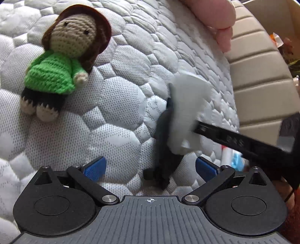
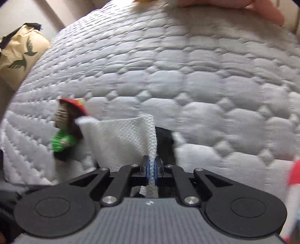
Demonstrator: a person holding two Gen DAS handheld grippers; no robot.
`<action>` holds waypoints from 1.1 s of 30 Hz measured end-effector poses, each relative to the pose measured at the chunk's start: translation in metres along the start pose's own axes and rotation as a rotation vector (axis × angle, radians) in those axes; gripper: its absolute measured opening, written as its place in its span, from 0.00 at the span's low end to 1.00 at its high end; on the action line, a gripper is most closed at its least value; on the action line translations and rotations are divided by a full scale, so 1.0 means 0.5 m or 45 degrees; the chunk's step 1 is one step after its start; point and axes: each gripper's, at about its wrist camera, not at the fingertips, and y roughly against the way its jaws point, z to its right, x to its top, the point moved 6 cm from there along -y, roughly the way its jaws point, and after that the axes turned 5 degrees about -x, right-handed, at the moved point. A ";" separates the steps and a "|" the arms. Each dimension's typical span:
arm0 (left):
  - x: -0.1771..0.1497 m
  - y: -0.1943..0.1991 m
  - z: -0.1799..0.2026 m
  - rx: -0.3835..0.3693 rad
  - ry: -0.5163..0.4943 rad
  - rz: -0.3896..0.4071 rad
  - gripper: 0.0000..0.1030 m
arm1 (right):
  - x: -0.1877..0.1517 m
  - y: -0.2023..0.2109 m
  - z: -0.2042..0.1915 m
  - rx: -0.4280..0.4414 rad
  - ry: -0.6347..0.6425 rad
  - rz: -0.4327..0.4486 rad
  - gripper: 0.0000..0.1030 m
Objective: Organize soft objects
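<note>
A crocheted doll (image 1: 56, 65) in a green sweater, with brown hair, lies on the quilted mattress (image 1: 116, 116) at the upper left; in the right wrist view the doll (image 2: 65, 131) is partly hidden behind the cloth. My left gripper (image 1: 151, 167) hovers open over the mattress with nothing between its blue pads (image 1: 95, 167). My right gripper (image 2: 151, 169) is shut on a white waffle-textured cloth (image 2: 121, 142), which hangs folded from its pads. The left wrist view shows that cloth (image 1: 187, 116) blurred, with a right gripper finger (image 1: 234, 140) reaching in from the right. A dark soft item (image 1: 165, 150) lies just beside the cloth.
A pink soft thing (image 1: 215, 15) rests at the mattress's far edge, against a beige padded headboard (image 1: 258, 75). A tan paper bag (image 2: 20, 54) with bird prints stands off the bed's left side. Something red (image 2: 294, 174) shows at the right edge.
</note>
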 end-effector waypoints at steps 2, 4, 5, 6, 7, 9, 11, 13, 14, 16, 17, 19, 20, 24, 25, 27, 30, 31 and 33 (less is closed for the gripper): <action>0.008 -0.022 0.011 -0.001 -0.024 -0.007 1.00 | -0.016 0.017 0.062 -0.066 -0.087 -0.021 0.06; 0.012 -0.039 0.019 -0.004 -0.051 -0.004 1.00 | -0.031 0.036 0.125 -0.054 -0.244 -0.039 0.06; 0.016 -0.047 0.029 -0.007 -0.064 0.003 1.00 | -0.035 0.048 0.151 -0.034 -0.313 -0.035 0.06; 0.021 -0.056 0.040 -0.012 -0.079 0.011 1.00 | -0.038 0.066 0.173 -0.020 -0.358 -0.013 0.06; 0.025 -0.065 0.055 -0.016 -0.100 0.022 1.00 | -0.040 0.086 0.195 -0.009 -0.396 0.014 0.06; 0.024 -0.078 0.090 -0.005 -0.166 0.048 1.00 | -0.041 0.123 0.225 -0.019 -0.410 0.064 0.06; 0.013 -0.091 0.141 -0.005 -0.280 0.070 1.00 | -0.033 0.158 0.250 -0.005 -0.417 0.110 0.06; -0.006 -0.110 0.196 -0.053 -0.392 0.043 1.00 | -0.023 0.184 0.269 0.021 -0.432 0.152 0.06; -0.019 -0.122 0.219 -0.092 -0.427 0.005 1.00 | -0.015 0.195 0.277 0.032 -0.436 0.170 0.06; -0.046 -0.147 0.263 -0.159 -0.493 -0.071 1.00 | 0.000 0.213 0.289 0.037 -0.434 0.203 0.06; -0.061 -0.162 0.278 -0.170 -0.520 -0.111 1.00 | 0.006 0.219 0.292 0.027 -0.418 0.216 0.06; -0.088 -0.186 0.296 -0.172 -0.568 -0.177 1.00 | 0.017 0.226 0.290 0.029 -0.396 0.230 0.06; -0.098 -0.191 0.297 -0.165 -0.576 -0.192 1.00 | 0.020 0.230 0.286 0.042 -0.381 0.232 0.06; -0.108 -0.190 0.284 -0.144 -0.537 -0.165 1.00 | 0.029 0.237 0.247 0.103 -0.299 0.226 0.06; -0.101 -0.185 0.279 -0.132 -0.523 -0.139 1.00 | 0.029 0.240 0.245 0.108 -0.304 0.225 0.06; -0.079 -0.178 0.278 -0.123 -0.520 -0.092 1.00 | 0.028 0.249 0.249 0.111 -0.328 0.223 0.06; -0.042 -0.189 0.301 -0.118 -0.563 -0.074 1.00 | 0.025 0.263 0.280 0.097 -0.389 0.220 0.07; -0.029 -0.198 0.319 -0.117 -0.602 -0.061 1.00 | 0.023 0.271 0.293 0.086 -0.397 0.226 0.07; -0.012 -0.218 0.358 -0.131 -0.687 -0.039 1.00 | 0.020 0.284 0.317 0.058 -0.403 0.243 0.07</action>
